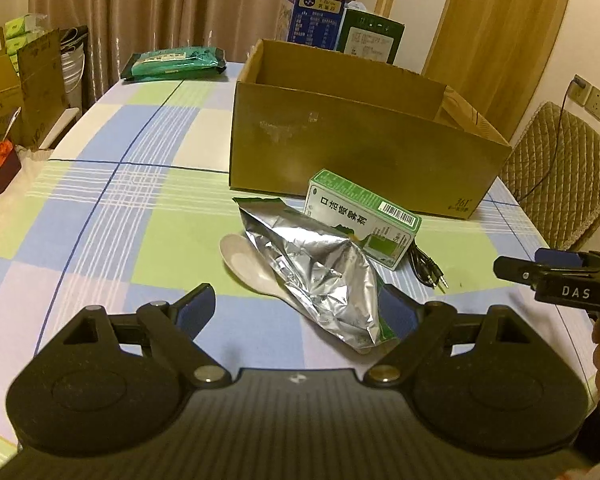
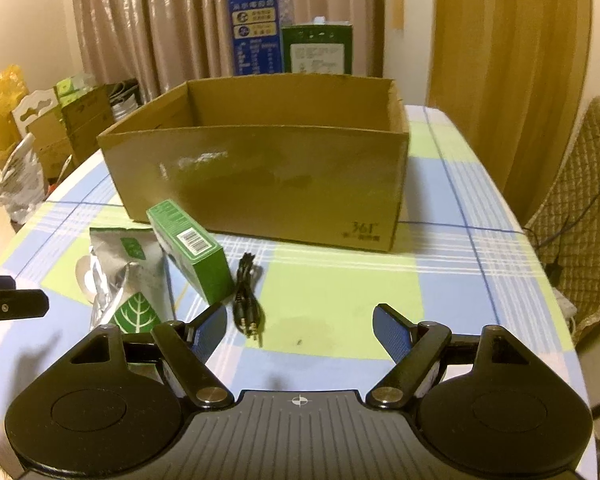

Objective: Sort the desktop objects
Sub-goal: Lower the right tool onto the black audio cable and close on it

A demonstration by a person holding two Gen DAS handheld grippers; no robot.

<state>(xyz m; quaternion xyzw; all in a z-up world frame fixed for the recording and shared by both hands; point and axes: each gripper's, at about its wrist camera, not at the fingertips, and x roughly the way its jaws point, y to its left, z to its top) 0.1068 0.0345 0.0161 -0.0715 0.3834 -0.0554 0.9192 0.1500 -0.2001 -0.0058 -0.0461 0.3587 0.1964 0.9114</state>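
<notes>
Cardboard forms the open box (image 2: pixel 260 176) that is set toward the far side of the checked tablecloth (image 2: pixel 440 280). Just before its near wall a green carton (image 1: pixel 362 220) is laid on its side, with a crumpled foil bag (image 1: pixel 320 276) touching it and a white spoon (image 1: pixel 240 258) partly covered by the bag. A coiled black audio cable (image 2: pixel 247 300) is seen just beside the carton. The left gripper (image 1: pixel 300 312) is held wide apart over the near end of the bag, nothing being pressed by its pads. The right gripper (image 2: pixel 300 332) is likewise spread wide above bare cloth near the cable plugs, and nothing is held.
</notes>
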